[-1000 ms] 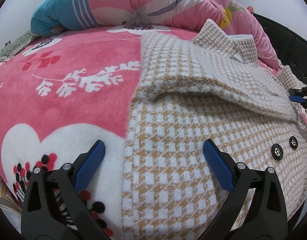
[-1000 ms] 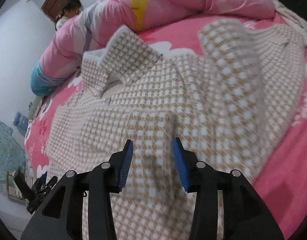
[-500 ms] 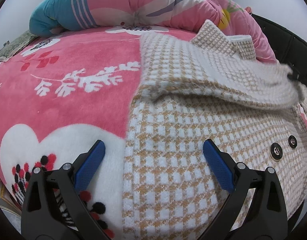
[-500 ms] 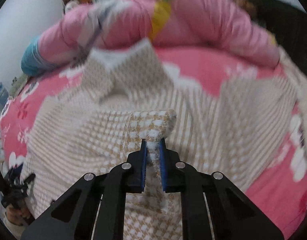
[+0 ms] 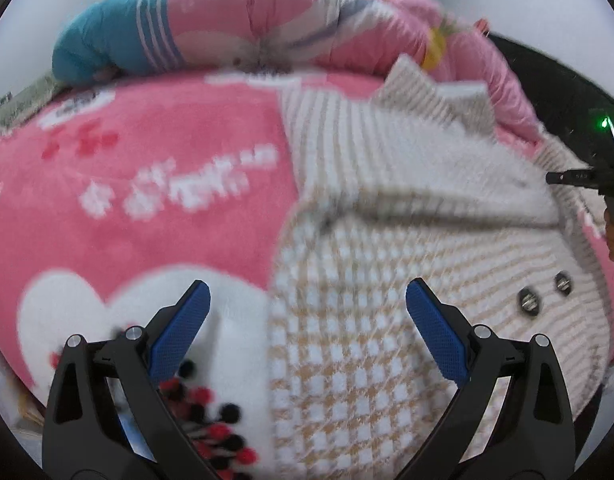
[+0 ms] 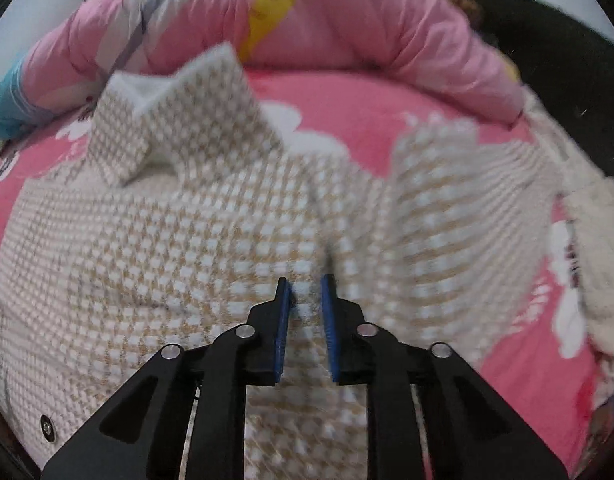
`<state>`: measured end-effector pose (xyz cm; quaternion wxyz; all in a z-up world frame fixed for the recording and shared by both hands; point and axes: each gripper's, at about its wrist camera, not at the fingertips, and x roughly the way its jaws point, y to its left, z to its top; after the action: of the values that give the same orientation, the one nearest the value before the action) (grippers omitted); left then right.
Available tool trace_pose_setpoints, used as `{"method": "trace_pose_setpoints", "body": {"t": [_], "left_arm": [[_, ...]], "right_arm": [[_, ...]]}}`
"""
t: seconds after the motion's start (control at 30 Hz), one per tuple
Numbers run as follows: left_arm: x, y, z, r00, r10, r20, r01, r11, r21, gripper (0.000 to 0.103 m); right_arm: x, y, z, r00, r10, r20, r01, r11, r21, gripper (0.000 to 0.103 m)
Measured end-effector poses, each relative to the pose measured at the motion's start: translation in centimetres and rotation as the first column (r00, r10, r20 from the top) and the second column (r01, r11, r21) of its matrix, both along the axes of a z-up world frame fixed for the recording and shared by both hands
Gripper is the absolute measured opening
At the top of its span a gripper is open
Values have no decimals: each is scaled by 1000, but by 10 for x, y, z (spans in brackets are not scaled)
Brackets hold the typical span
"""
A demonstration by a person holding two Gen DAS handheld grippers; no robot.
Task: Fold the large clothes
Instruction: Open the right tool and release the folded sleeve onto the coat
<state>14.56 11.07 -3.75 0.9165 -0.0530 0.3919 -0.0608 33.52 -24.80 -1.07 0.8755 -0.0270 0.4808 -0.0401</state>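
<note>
One checked coat (image 6: 211,248), tan and white, lies spread on the pink blanket (image 5: 155,168), with its collar (image 6: 179,120) at the far end from both claws and one sleeve folded across its chest. Two dark buttons (image 5: 529,302) show to the right of the left claw (image 5: 307,320), whose blue pads stand wide apart with nothing between them, tilted down over the coat's left edge where it meets the blanket. The right claw (image 6: 305,320) points steeply down at the middle of the coat; its jaws have just been opening a little and stand narrowly apart, with checked cloth seen in the gap, though blur hides whether the pads press on it. One rolled pink quilt (image 6: 347,20) lies beyond the collar.
</note>
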Motion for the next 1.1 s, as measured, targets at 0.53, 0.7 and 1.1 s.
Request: {"method": "trace_pose_setpoints", "body": {"t": [0.53, 0.7, 1.1], "left_arm": [[161, -61, -23, 981, -88, -173, 104, 991, 87, 96], [161, -64, 5, 990, -104, -99, 106, 994, 21, 96], [199, -73, -4, 985, -43, -166, 62, 992, 111, 96]], "right_arm": [[4, 20, -47, 984, 154, -90, -134, 971, 198, 49], [14, 26, -22, 981, 192, 13, -190, 956, 223, 62], [-8, 38, -27, 979, 202, 24, -203, 963, 175, 70]]}}
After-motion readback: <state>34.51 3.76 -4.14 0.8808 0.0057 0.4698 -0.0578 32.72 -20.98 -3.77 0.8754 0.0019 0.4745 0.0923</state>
